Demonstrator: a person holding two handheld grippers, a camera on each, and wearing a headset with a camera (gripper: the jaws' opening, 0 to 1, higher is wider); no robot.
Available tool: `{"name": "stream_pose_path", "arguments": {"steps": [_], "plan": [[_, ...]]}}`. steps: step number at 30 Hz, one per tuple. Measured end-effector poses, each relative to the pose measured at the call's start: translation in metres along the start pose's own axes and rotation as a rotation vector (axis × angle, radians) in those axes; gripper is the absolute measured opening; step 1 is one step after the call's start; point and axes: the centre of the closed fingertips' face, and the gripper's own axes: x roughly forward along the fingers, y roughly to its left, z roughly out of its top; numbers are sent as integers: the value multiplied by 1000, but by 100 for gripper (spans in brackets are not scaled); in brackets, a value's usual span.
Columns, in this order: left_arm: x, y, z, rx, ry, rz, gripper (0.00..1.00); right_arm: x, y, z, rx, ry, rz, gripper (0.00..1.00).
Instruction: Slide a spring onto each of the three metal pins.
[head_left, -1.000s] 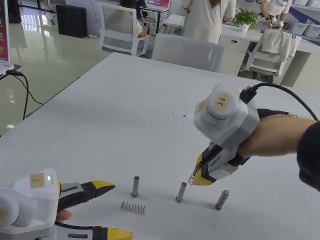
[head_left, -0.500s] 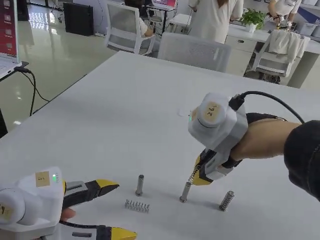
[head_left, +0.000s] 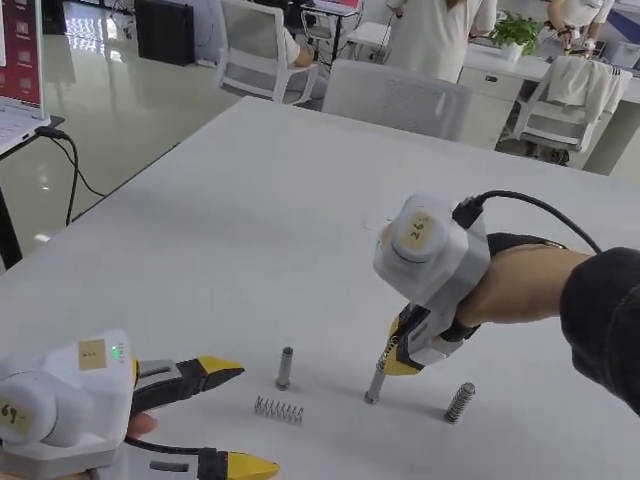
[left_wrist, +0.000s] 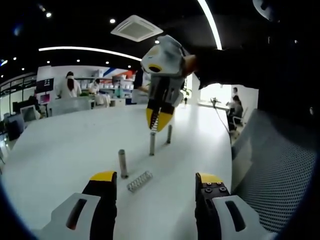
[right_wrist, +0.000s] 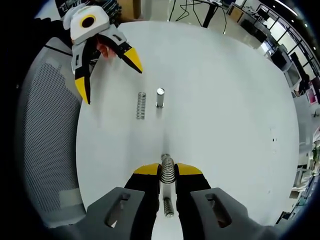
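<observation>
Right gripper (right_wrist: 167, 171): pinching a spring (right_wrist: 168, 175) directly above the middle pin (head_left: 374, 385) (top hidden; threading unclear).
Left gripper (left_wrist: 155, 178): jaws spread, empty, cut off at 6 o'clock.
Loose spring (head_left: 278, 409): flat on the table (head_left: 250, 230), 6 o'clock of the left pin (head_left: 285, 367).
Right pin (head_left: 459, 402): 3 o'clock of the middle pin, already sprung.

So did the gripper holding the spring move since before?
Yes. The right gripper has brought its spring closer to the middle pin; the spring's end now sits just over the pin's top.
</observation>
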Motion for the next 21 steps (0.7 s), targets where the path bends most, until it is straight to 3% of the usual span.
{"name": "stream_pose_path", "arguments": {"steps": [21], "plan": [[-1, 2, -2, -7, 8, 3, 57, 30, 2, -6, 28, 38, 33, 9]]}}
